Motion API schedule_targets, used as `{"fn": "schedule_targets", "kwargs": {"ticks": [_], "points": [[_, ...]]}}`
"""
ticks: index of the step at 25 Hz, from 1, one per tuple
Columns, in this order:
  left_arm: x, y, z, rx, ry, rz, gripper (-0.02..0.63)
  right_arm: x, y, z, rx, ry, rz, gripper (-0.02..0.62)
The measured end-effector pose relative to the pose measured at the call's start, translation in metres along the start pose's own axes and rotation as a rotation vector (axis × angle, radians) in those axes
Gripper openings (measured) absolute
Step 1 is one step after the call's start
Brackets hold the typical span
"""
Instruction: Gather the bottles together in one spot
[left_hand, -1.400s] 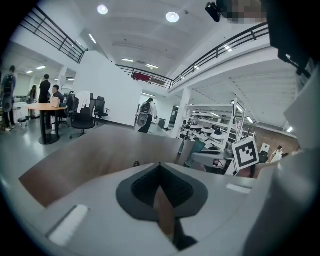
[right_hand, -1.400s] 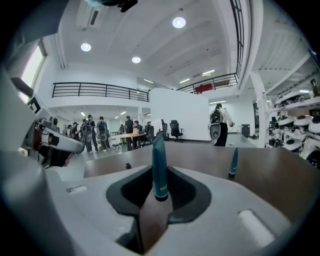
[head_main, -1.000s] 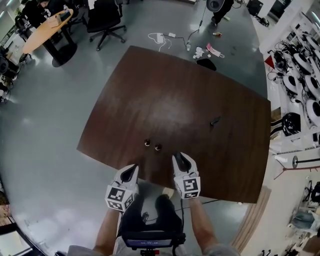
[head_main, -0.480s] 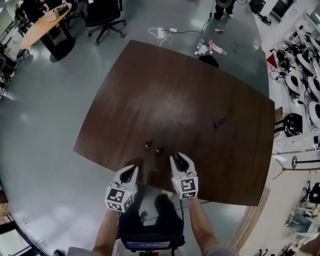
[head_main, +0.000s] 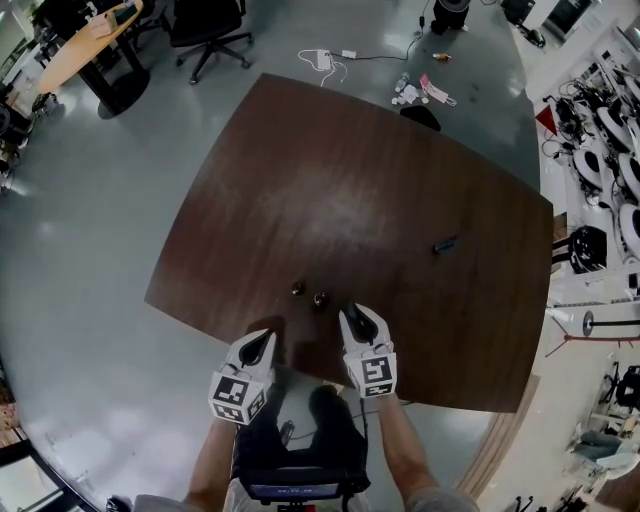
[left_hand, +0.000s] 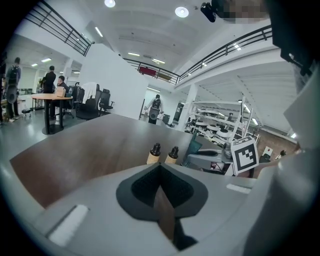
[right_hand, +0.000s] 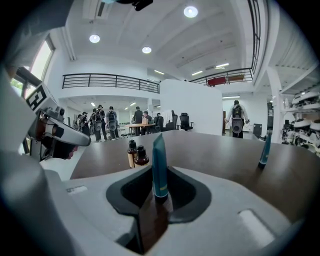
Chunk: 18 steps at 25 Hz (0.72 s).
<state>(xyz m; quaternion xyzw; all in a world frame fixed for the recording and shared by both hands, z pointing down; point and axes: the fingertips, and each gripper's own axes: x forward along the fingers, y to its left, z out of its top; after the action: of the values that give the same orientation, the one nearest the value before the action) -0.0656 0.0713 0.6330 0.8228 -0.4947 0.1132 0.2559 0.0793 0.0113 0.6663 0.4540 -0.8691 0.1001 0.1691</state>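
Two small brown bottles with black caps (head_main: 298, 289) (head_main: 320, 298) stand side by side near the front of the brown table (head_main: 350, 180). In the left gripper view the bottles (left_hand: 153, 154) (left_hand: 172, 155) are just ahead of my left gripper (left_hand: 160, 172), which is shut and holds nothing. My right gripper (right_hand: 159, 182) is shut on a teal tube (right_hand: 159, 160) that stands upright between its jaws, right of the two bottles (right_hand: 136, 154). A second teal tube (head_main: 446, 243) stands apart at the table's right (right_hand: 264, 149). In the head view both grippers (head_main: 258, 348) (head_main: 357, 320) hover over the table's near edge.
Around the table lies a grey floor with cables (head_main: 330, 62) and small litter (head_main: 420, 92) beyond the far edge. An office chair (head_main: 205, 35) and a wooden desk (head_main: 85, 50) stand at the far left. Racks of white gear (head_main: 600, 150) line the right side.
The head view has shifted a little, so the table sits slightly higher in the picture. Both grippers hold nearly the same places, the right one still on the teal tube.
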Motion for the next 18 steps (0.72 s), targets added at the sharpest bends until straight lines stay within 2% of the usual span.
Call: {"fn": "schedule_targets", "kwargs": {"ticks": [15, 18], "points": [[-0.0010, -0.0006, -0.0009, -0.007, 0.005, 0.003, 0.002, -0.0046, -0.0041, -0.0003, 0.020, 0.000, -0.013, 0.095], [-0.0008, -0.0011, -0.0004, -0.007, 0.007, 0.004, 0.002, -0.0046, -0.0069, -0.0011, 0.028, -0.005, -0.018, 0.115]]}}
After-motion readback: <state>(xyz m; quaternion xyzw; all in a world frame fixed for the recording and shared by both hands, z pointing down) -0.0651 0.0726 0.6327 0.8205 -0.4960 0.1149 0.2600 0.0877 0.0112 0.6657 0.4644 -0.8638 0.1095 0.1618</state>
